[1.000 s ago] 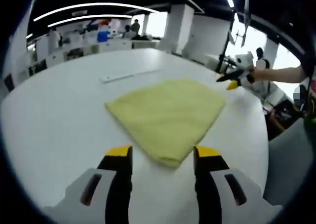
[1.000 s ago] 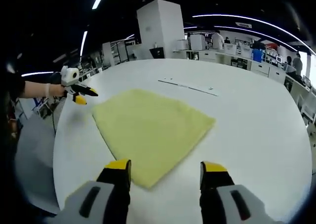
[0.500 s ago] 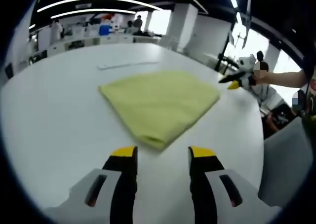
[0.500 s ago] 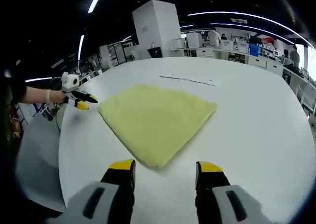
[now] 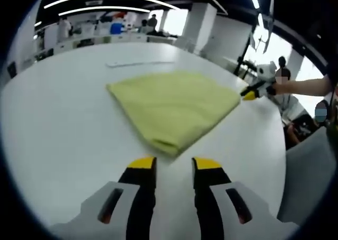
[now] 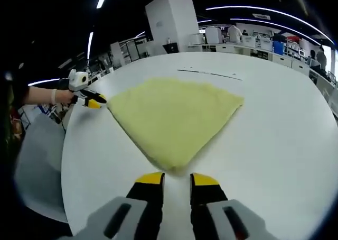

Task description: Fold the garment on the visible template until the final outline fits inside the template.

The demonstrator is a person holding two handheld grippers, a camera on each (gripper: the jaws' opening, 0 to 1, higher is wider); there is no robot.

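A yellow garment [image 5: 174, 102], folded into a kite-like shape, lies flat on the white round table [image 5: 63, 123]. In the left gripper view its near corner sits just ahead of my left gripper [image 5: 174, 164], whose jaws stand narrowly apart with nothing between them. My right gripper [image 5: 251, 94] shows at the garment's far right corner, held by a hand. In the right gripper view the garment [image 6: 174, 116] points its near corner at my right gripper [image 6: 177, 177], jaws narrowly apart and empty. The left gripper [image 6: 94, 101] is at the garment's left corner.
A thin pale strip [image 5: 140, 64] lies on the table beyond the garment, also seen as the strip [image 6: 211, 73]. A grey chair [image 5: 311, 160] stands by the table edge. Desks, a white pillar [image 6: 171, 20] and people fill the background.
Both grippers' jaws have narrowed from wide open. Both cameras have come closer to the garment's corners; the garment itself lies as before.
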